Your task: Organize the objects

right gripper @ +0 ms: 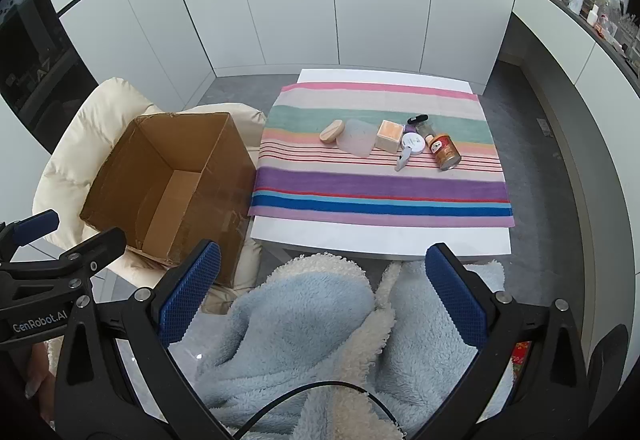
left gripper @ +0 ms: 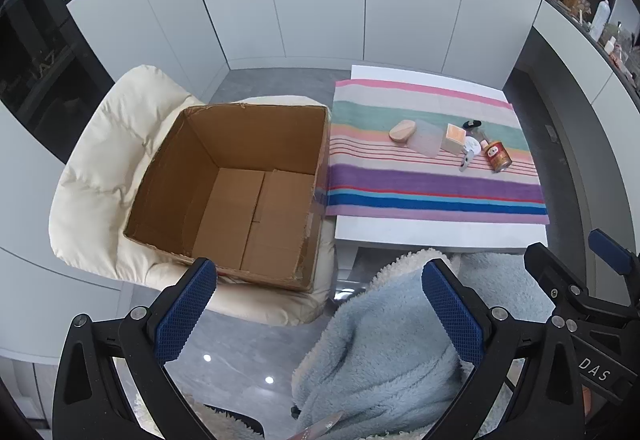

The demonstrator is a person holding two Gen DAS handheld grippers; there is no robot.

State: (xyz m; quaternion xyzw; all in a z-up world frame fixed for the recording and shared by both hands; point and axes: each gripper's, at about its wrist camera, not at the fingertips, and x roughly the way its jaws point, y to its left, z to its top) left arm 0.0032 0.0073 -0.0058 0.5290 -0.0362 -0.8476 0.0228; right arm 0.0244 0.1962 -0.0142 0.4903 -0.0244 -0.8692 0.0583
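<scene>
An open, empty cardboard box (left gripper: 240,192) (right gripper: 172,184) sits on a cream cushioned chair (left gripper: 104,168). On a striped cloth (left gripper: 432,184) (right gripper: 380,188) over a white table lie a wooden oval piece (left gripper: 403,132) (right gripper: 332,132), a clear lid (left gripper: 427,139) (right gripper: 355,143), a small peach-topped box (left gripper: 454,138) (right gripper: 389,135), a white round tin (right gripper: 414,142), a red can (left gripper: 498,157) (right gripper: 445,151) and a dark bottle (right gripper: 420,122). My left gripper (left gripper: 320,304) and my right gripper (right gripper: 322,288) are open and empty, held well back from the table.
The person's blue fleece clothing (left gripper: 392,340) (right gripper: 320,332) fills the foreground below both grippers. White cabinet walls stand behind. A counter (right gripper: 600,24) with bottles runs along the right. Grey floor lies between chair and table.
</scene>
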